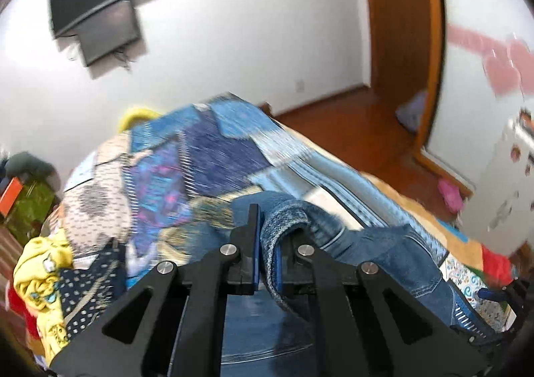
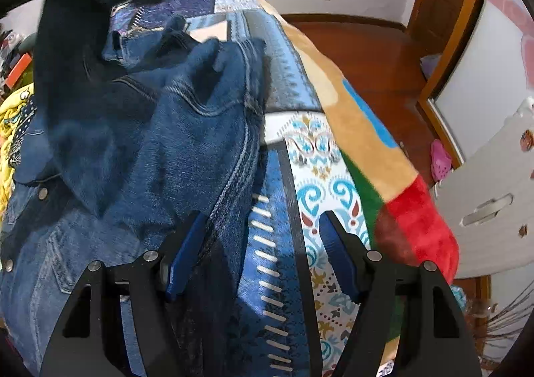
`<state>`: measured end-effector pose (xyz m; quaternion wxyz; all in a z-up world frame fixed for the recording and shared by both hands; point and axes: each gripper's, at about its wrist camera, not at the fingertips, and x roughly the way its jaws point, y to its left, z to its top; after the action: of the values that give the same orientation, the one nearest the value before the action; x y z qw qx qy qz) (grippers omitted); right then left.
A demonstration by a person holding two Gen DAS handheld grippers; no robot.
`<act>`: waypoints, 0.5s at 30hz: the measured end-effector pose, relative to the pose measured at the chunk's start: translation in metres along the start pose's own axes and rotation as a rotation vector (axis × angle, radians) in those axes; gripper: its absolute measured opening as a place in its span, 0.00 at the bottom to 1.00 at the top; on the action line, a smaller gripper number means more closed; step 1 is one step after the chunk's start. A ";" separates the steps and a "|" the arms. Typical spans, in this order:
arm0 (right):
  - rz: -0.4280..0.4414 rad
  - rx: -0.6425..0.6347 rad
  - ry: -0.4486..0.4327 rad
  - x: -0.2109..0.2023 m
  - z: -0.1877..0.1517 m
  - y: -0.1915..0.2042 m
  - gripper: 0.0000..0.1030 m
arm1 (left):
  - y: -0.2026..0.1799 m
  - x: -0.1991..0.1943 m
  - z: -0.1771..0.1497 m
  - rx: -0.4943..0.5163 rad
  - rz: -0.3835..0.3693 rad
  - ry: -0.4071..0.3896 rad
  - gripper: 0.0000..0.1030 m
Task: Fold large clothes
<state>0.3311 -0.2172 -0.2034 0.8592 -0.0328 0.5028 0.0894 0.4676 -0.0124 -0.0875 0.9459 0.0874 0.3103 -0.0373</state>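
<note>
Two grippers up: my left gripper [image 1: 267, 240] is clamped on a denim jacket [image 2: 140, 150] fold, raised over the bed [image 2: 360, 123]; my right gripper [image 2: 262, 253] hangs spread wide, nothing held, at the jacket's edge.

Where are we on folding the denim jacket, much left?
Early. Done: the denim jacket lies on the patchwork bedspread. In hand: the left claw is shut on a denim edge and lifting it; the right claw is open beside the jacket. Left: it is still rumpled, no neat fold visible.
</note>
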 end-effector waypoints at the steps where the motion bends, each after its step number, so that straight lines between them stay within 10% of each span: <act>1: -0.009 -0.010 -0.017 -0.006 0.004 0.003 0.65 | 0.011 -0.008 0.000 -0.017 0.004 -0.018 0.06; 6: 0.016 -0.021 -0.060 -0.017 0.018 0.021 0.65 | 0.058 -0.035 -0.028 -0.050 0.048 -0.045 0.06; 15: -0.043 -0.047 0.033 0.016 0.002 0.048 0.66 | 0.115 -0.003 -0.122 -0.126 0.004 0.265 0.12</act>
<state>0.3317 -0.1679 -0.2141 0.8516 -0.0652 0.5136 0.0821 0.4092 0.1239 -0.1659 0.9004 0.0328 0.4339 -0.0039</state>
